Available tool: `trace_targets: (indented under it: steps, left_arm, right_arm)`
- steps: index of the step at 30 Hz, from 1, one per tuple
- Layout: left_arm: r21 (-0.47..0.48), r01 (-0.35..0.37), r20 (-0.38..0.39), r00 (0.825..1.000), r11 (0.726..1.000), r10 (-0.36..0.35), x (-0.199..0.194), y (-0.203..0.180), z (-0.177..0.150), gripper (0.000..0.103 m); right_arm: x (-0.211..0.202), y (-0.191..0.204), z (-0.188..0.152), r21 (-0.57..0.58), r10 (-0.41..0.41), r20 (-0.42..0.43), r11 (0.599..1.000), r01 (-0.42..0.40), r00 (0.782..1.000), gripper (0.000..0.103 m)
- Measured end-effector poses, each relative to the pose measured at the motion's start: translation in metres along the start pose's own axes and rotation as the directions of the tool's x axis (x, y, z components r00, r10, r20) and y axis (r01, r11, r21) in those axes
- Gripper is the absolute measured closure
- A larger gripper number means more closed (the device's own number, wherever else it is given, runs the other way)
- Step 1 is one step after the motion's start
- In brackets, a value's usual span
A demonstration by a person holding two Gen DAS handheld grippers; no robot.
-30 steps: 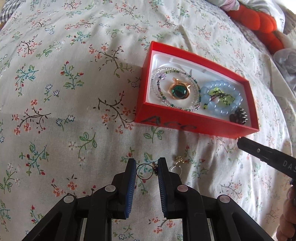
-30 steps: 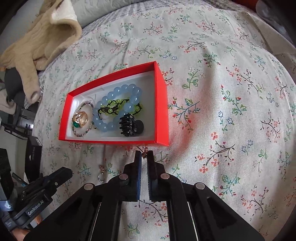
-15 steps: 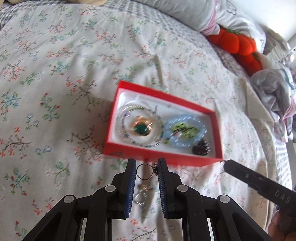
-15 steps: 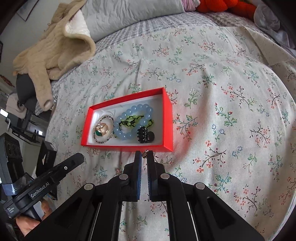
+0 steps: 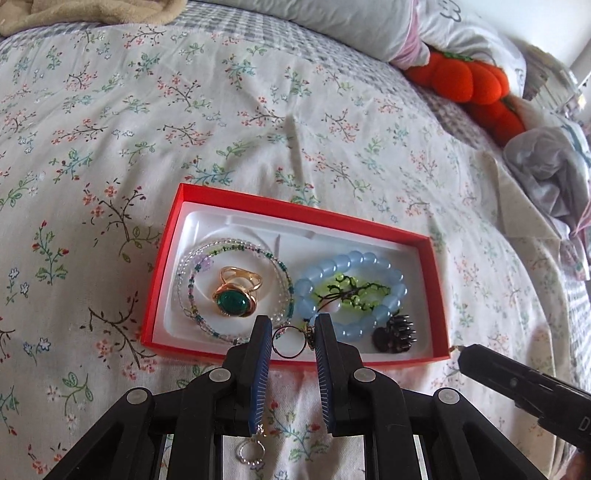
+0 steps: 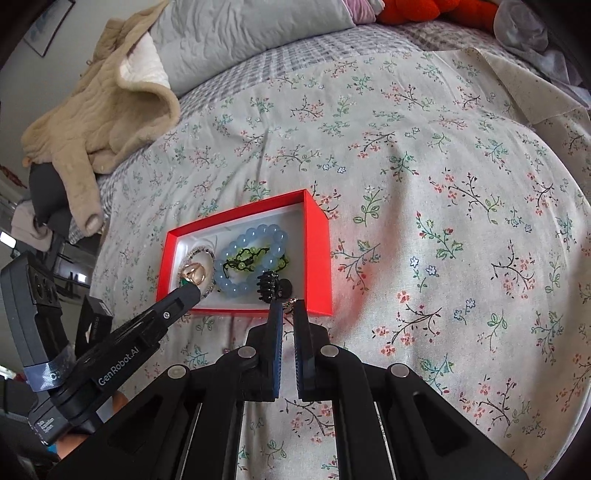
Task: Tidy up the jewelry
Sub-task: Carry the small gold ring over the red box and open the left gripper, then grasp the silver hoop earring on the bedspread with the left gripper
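The red box (image 5: 295, 213) lies on the flowered bedspread. Its white insert holds a beaded necklace (image 5: 188, 280), a gold ring with a green stone (image 5: 232, 301), a blue bead bracelet (image 5: 369, 258), a green cord bracelet (image 5: 349, 293) and a dark hair claw (image 5: 393, 334). My left gripper (image 5: 291, 330) is shut on a thin wire ring (image 5: 290, 342), held over the box's near wall. My right gripper (image 6: 289, 308) is shut on a small gold trinket (image 6: 290, 302), just at the near right corner of the box (image 6: 317, 258).
A silver ring (image 5: 251, 452) lies on the bedspread under my left gripper. A beige garment (image 6: 107, 110) and grey pillow (image 6: 251, 33) lie at the back, with orange plush toys (image 5: 472, 81) at the far right. A hand (image 6: 85, 443) holds the left gripper.
Both grippers have risen and come nearer the box. The left one carried the wire ring from the bedspread to the box's near wall. The silver ring stayed on the bed.
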State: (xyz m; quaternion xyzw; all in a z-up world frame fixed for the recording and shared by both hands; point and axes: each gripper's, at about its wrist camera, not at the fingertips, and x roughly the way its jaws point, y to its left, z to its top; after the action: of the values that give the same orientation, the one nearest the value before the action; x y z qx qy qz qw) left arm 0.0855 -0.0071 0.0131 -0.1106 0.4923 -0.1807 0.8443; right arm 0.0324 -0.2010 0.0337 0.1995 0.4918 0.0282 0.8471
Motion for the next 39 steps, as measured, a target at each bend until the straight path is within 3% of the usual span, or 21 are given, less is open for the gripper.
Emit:
trace_targets:
  steps: [7, 9, 11, 25, 39]
  left_arm:
    - [0.004, -0.003, -0.001, 1.0, 1.0, 0.003, -0.001, 0.001, -0.001, 0.082]
    - [0.007, -0.001, 0.0, 1.0, 1.0, 0.001, -0.005, 0.001, -0.001, 0.07]
    - [0.019, -0.008, 0.003, 1.0, 1.0, 0.008, -0.01, 0.0, -0.002, 0.067]
    - [0.075, -0.086, 0.004, 0.996, 0.993, 0.086, -0.027, 0.009, -0.011, 0.067]
    - [0.066, -0.1, 0.006, 0.995, 0.993, 0.1, -0.028, 0.011, -0.012, 0.066]
  right_arm:
    - [0.001, -0.003, 0.0, 0.004, -0.002, -0.002, 1.0, 0.002, 1.0, 0.097]
    - [0.001, -0.002, 0.0, 0.001, -0.001, -0.002, 1.0, 0.001, 1.0, 0.097]
    - [0.002, -0.001, 0.0, -0.004, -0.002, 0.0, 1.0, 0.002, 1.0, 0.097]
    - [0.018, 0.004, 0.019, 0.005, -0.01, 0.023, 1.0, 0.01, 1.0, 0.097]
    - [0.026, 0.01, 0.027, -0.014, -0.004, 0.019, 1.0, 0.005, 1.0, 0.095]
